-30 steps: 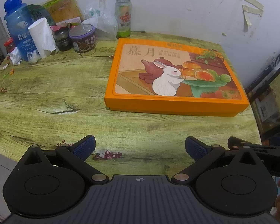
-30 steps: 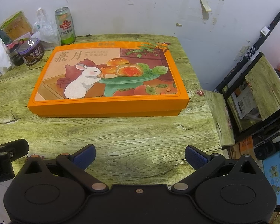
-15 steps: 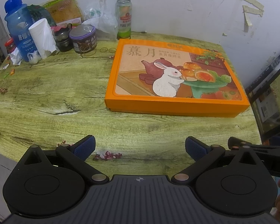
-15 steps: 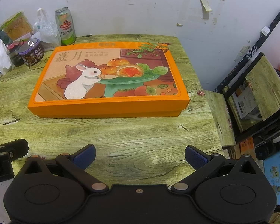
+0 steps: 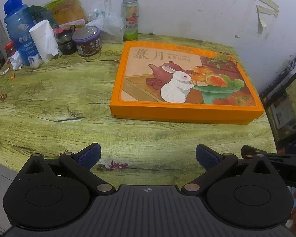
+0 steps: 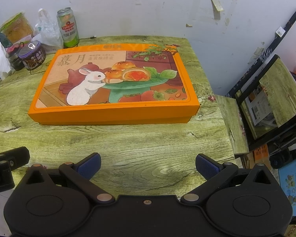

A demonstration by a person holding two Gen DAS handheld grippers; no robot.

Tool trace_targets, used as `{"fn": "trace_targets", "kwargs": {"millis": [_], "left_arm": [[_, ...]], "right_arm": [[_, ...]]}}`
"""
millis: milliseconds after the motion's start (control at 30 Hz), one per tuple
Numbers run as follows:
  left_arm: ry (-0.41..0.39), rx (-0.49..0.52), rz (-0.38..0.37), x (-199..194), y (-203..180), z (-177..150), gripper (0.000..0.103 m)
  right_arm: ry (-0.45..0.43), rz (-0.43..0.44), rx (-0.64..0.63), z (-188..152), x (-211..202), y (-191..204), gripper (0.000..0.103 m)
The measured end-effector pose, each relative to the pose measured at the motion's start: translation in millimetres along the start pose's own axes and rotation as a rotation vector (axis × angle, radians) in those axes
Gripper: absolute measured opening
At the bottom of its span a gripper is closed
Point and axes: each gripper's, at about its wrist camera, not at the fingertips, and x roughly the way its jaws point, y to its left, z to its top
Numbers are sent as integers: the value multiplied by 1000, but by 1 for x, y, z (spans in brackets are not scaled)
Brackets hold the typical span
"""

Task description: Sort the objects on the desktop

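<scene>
Matt printed cardboard on the orange box (image 5: 187, 111). Wood-grain print, faintly glossy, across the desk (image 5: 49, 98). Shiny metal on the can (image 5: 130, 19) at the desk's far edge; translucent blue plastic on the bottle (image 5: 17, 25); ribbed blue pads (image 6: 88, 164), matt black plastic frame.

Left gripper (image 5: 147, 156) & right gripper (image 6: 147, 163) both wide open, side by side, empty.
</scene>
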Motion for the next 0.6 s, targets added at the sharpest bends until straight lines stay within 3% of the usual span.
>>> {"fn": "trace_targets", "kwargs": {"millis": [600], "left_arm": [[7,0,2,5,-2,5,103]], "right_arm": [[7,2,1,3,4,-2,103]]}}
